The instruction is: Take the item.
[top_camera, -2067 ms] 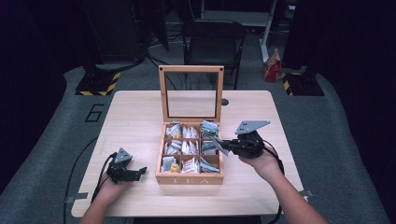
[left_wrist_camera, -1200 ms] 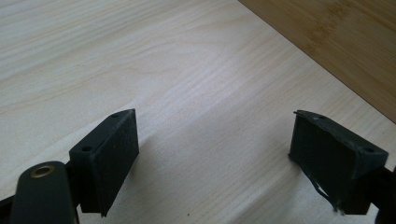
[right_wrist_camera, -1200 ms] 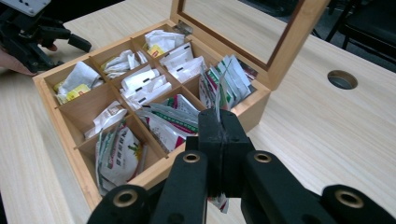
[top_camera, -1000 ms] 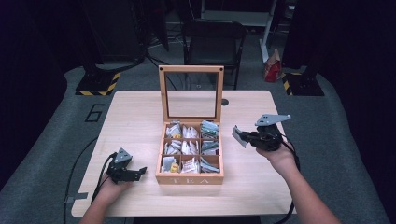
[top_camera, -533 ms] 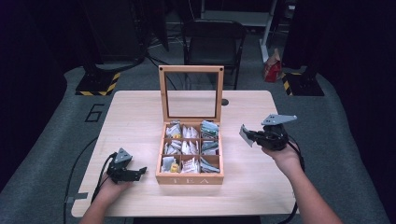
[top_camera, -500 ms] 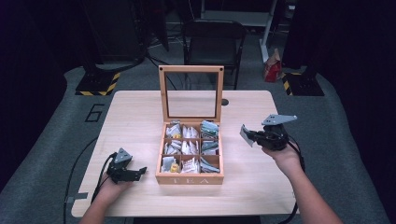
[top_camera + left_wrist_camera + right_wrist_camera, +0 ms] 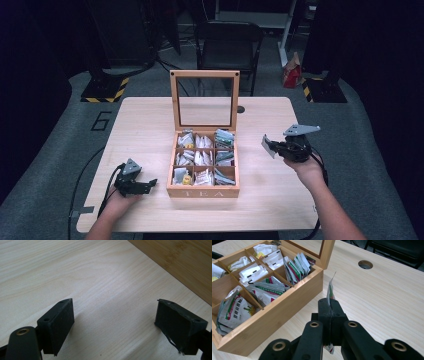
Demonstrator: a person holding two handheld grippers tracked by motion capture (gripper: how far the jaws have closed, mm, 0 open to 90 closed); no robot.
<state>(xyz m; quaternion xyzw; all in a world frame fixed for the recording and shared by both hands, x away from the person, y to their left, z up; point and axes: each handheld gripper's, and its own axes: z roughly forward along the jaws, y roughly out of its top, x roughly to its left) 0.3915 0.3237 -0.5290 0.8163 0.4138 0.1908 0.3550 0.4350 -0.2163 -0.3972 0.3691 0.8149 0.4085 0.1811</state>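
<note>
Right gripper (image 7: 274, 146), jaws clamped on a tea packet (image 7: 330, 292), held above table (image 7: 150, 125) right of open tea box (image 7: 204, 190); left gripper (image 7: 145, 185), jaws apart, on table.

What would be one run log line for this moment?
left claw: open, on table | right claw: shut on tea packet, beside tea box | lid open

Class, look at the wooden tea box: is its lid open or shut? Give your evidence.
Open. The glass-paned lid stands upright behind the wooden tea box, leaving the tea packets in its compartments exposed.
</note>
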